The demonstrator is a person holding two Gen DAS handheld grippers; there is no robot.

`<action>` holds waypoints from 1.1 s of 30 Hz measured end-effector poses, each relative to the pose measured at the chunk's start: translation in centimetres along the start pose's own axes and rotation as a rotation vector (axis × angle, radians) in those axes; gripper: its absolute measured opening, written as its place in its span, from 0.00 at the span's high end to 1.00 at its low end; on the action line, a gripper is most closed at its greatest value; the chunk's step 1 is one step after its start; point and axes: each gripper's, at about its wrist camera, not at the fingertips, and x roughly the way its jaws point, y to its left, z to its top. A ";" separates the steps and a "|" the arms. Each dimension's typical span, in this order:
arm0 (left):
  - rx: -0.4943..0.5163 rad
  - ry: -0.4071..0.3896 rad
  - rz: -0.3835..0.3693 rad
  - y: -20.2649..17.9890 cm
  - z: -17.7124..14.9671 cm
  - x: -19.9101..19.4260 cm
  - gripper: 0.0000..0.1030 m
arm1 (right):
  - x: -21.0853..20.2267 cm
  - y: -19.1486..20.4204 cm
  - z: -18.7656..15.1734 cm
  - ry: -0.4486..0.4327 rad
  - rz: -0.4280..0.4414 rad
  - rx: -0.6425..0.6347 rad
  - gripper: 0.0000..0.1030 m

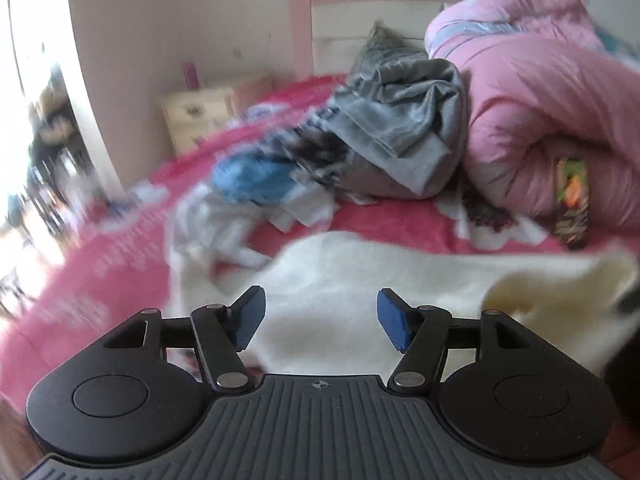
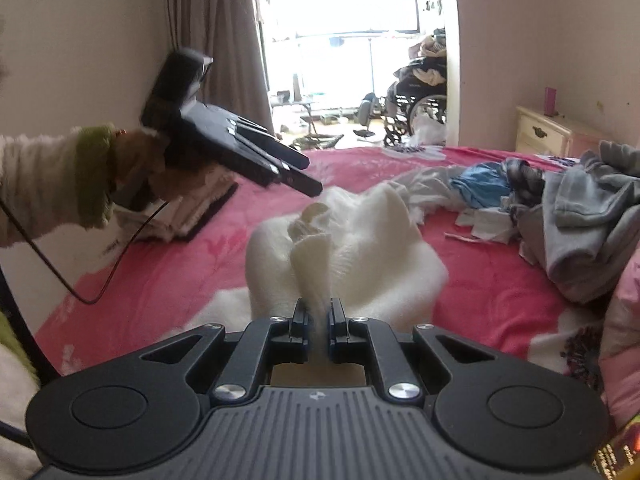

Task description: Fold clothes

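The right gripper (image 2: pixel 319 312) has its jaws clamped on a white garment (image 2: pixel 360 248) over the pink bedspread (image 2: pixel 168 280).

My black left gripper (image 1: pixel 321 312) carries blue pads (image 1: pixel 394 316); my right gripper (image 2: pixel 319 320) is black too. The garment (image 2: pixel 360 248) is cream-white on a pink bedspread (image 2: pixel 180 264) printed with white flowers. Beyond lie a grey garment (image 1: pixel 404 120), a blue cloth (image 1: pixel 256 180) and a pale pink quilt (image 1: pixel 540 100). The sleeve (image 2: pixel 48 184) is cream with a green cuff.
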 end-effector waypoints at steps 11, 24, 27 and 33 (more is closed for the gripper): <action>0.177 0.016 -0.127 -6.5 -0.9 1.1 0.34 | 0.5 -0.8 -0.4 -0.003 0.007 0.037 0.90; 0.176 -0.051 0.138 -7.1 -1.4 3.6 0.84 | 2.3 -1.2 -0.1 -0.008 -0.061 0.050 0.86; 0.098 -0.143 0.196 -6.7 -1.0 2.2 0.87 | 3.4 -1.4 0.2 -0.007 -0.081 0.050 0.77; -0.012 -0.234 0.249 -5.4 -0.1 0.3 0.88 | 5.3 -1.2 1.2 -0.018 -0.072 0.005 0.48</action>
